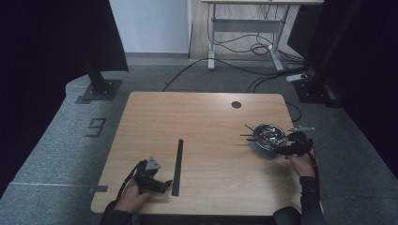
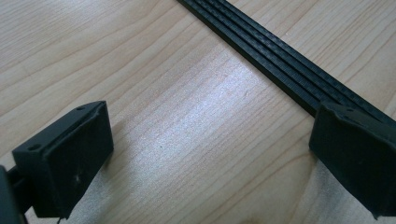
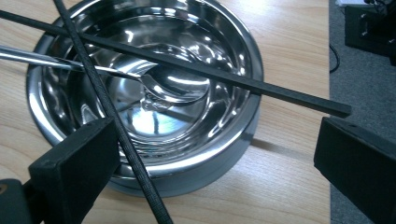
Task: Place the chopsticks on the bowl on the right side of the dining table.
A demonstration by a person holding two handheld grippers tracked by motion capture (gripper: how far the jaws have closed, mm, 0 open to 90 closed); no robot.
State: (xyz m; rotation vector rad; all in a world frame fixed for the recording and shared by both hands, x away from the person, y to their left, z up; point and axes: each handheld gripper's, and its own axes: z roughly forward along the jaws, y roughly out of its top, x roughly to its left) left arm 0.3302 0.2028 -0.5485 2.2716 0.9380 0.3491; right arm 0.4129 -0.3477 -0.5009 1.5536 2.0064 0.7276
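Your right gripper [image 1: 287,149] sits at the right edge of the light wooden table [image 1: 206,117], just beside the round polished steel bowl [image 1: 269,136]. In the right gripper view its jaws stand wide apart with nothing between them; the near rim of the bowl [image 3: 187,172] lies just ahead of them. Two thin black rods lie across the bowl: one flat rod [image 3: 224,77] spans the rim, its end jutting out just above the right-hand jaw; the other, ribbed rod [image 3: 112,116] crosses it and passes close against the left-hand jaw, though you cannot tell from here whether it touches. A steel spoon [image 3: 163,86] rests inside the bowl, its handle running out over the rim.

Your left gripper [image 1: 159,183] rests low at the near left of the table, just beside the long flat black grooved strip [image 1: 178,164]. In the left gripper view its jaws are also wide apart and hold nothing. The strip [image 2: 261,51] runs diagonally ahead of them, ending at the right-hand jaw.
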